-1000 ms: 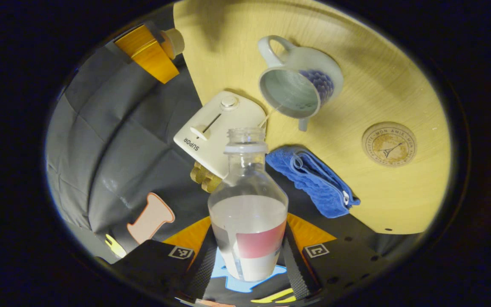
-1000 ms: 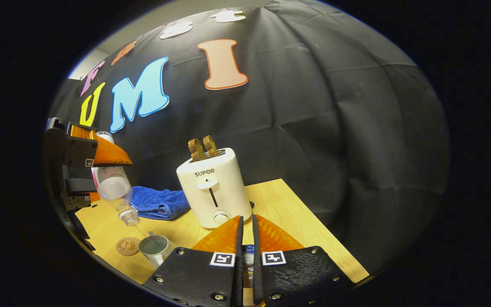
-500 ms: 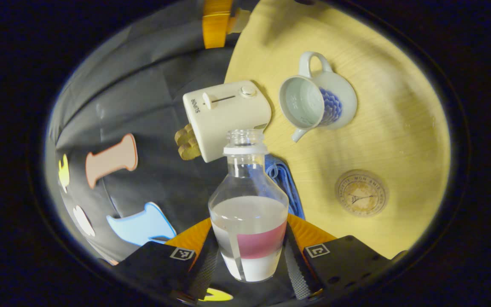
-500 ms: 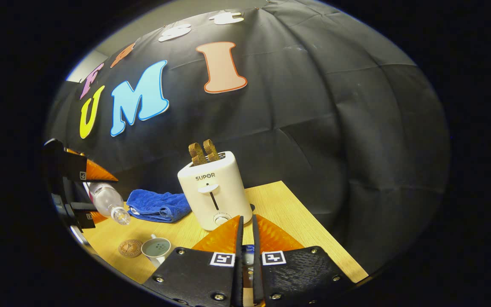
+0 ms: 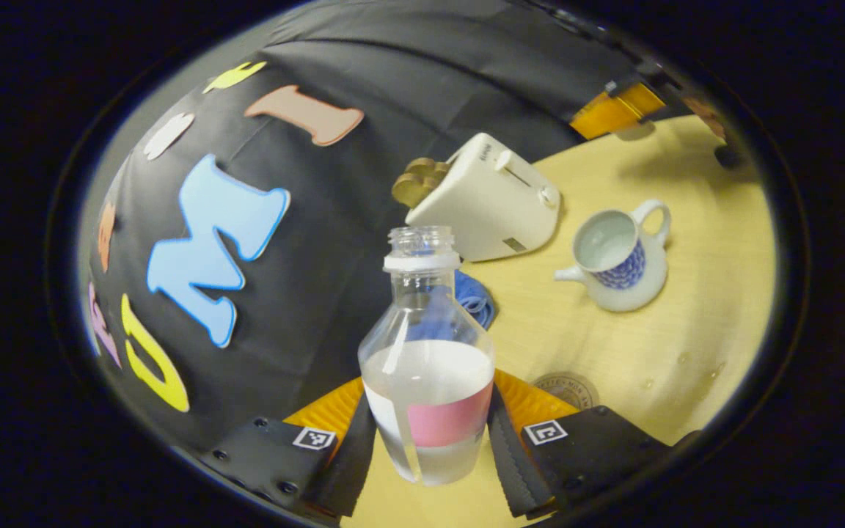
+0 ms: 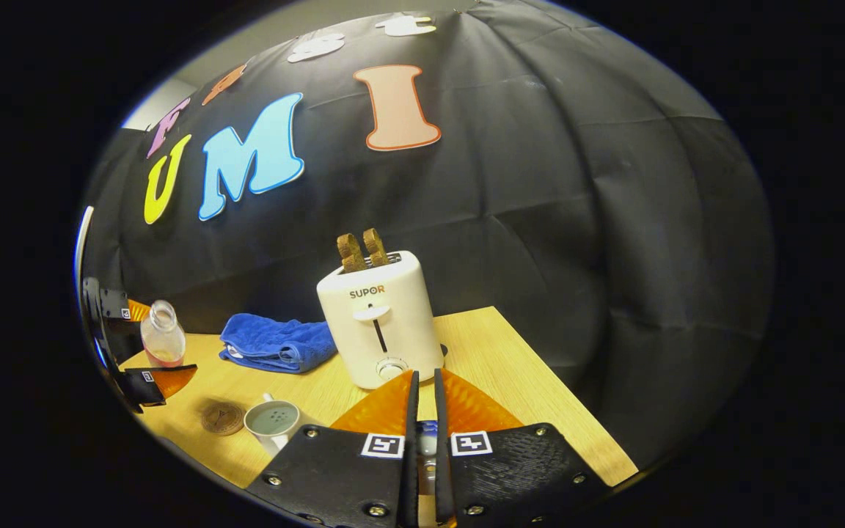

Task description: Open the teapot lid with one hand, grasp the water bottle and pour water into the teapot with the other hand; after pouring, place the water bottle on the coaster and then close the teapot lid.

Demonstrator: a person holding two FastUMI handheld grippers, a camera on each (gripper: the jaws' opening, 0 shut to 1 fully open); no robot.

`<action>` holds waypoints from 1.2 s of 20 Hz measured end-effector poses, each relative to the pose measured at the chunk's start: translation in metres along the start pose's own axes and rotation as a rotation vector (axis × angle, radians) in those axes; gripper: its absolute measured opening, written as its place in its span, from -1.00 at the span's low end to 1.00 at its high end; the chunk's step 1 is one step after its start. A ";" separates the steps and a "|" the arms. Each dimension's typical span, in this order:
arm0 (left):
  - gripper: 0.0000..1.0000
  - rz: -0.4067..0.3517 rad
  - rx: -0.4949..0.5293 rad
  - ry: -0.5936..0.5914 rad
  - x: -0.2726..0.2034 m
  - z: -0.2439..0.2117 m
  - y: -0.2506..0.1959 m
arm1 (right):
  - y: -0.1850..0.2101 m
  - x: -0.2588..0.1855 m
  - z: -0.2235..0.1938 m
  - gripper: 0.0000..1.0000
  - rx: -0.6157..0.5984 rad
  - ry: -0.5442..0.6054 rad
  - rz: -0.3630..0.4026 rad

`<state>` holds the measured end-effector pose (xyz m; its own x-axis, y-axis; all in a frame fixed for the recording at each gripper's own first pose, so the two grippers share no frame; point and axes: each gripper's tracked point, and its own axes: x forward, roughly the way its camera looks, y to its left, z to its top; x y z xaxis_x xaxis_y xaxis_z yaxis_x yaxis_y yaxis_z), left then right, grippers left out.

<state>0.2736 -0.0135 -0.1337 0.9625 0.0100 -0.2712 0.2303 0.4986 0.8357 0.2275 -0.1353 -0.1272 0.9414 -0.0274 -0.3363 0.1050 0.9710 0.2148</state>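
Note:
My left gripper (image 5: 430, 400) is shut on the clear water bottle (image 5: 426, 352), which has a pink label, no cap and is partly full. In the right gripper view the bottle (image 6: 162, 337) stands upright in the left gripper (image 6: 136, 359), above the table's left end. The white and blue teapot (image 5: 617, 257) stands open on the table; in the right gripper view the teapot (image 6: 272, 422) shows water inside. The round coaster (image 5: 568, 389) lies just past my left fingers, and the coaster (image 6: 221, 418) sits left of the teapot. My right gripper (image 6: 422, 378) is shut on the teapot lid (image 6: 426, 442), held above the table.
A white toaster (image 6: 382, 330) with two slices of toast stands at the back of the wooden table (image 6: 510, 381). A folded blue towel (image 6: 276, 343) lies to its left. Small water drops (image 5: 679, 359) dot the table near the teapot.
The bottle has swung from tilted mouth-down over the teapot back to upright and moved left, away from the teapot. The right gripper has stayed about where it was with the lid.

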 end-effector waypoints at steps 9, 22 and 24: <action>0.70 -0.006 -0.620 -0.107 0.018 0.023 -0.050 | 0.008 -0.002 0.004 -0.82 -0.019 -0.009 0.018; 0.67 -0.029 -0.865 -0.173 0.035 0.048 -0.074 | 0.007 0.000 0.003 -0.82 -0.018 -0.007 0.017; 0.69 -0.029 -0.882 -0.175 0.035 0.048 -0.074 | 0.006 0.001 0.003 -0.82 -0.008 -0.006 0.018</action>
<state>0.2973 -0.0917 -0.1823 0.9827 -0.1089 -0.1498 0.1302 0.9815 0.1402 0.2298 -0.1299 -0.1237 0.9451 -0.0109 -0.3266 0.0852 0.9731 0.2138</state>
